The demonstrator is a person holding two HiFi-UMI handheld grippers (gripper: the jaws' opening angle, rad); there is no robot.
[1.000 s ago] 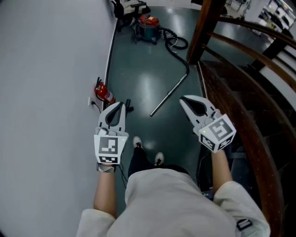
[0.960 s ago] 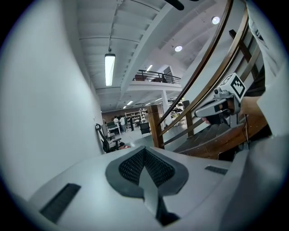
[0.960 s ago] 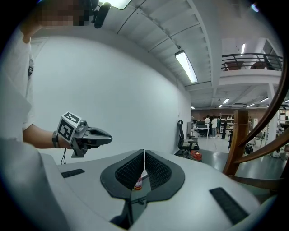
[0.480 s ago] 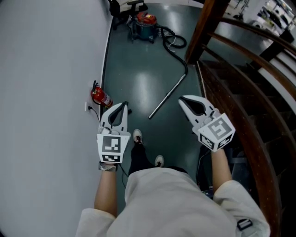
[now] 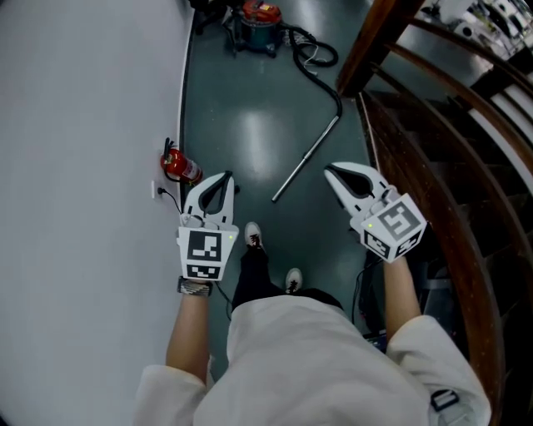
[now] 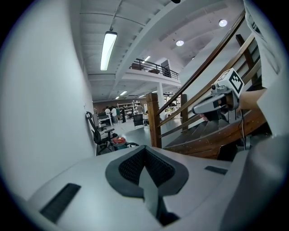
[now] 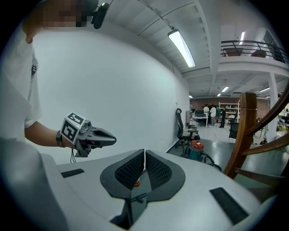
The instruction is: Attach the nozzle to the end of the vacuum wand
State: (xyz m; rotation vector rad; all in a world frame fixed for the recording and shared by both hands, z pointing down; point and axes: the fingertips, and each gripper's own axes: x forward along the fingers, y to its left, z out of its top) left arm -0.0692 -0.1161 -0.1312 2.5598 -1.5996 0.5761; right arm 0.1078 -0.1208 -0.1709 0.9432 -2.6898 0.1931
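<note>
While I watch from the head view, both grippers hang over the dark green floor and grasp nothing. The left gripper is clenched, jaws pressed together. The right gripper is likewise clenched, nothing between its pads.

The vacuum wand, a slanted metal tube, lies on the floor at upper centre, beyond the 2 gripper tips and touching neither. Its upper end meets the black hose, which runs to the red-topped vacuum cleaner at the top edge.

A fire extinguisher stands against the wall at mid left. A wooden stair railing fills the right side.
</note>
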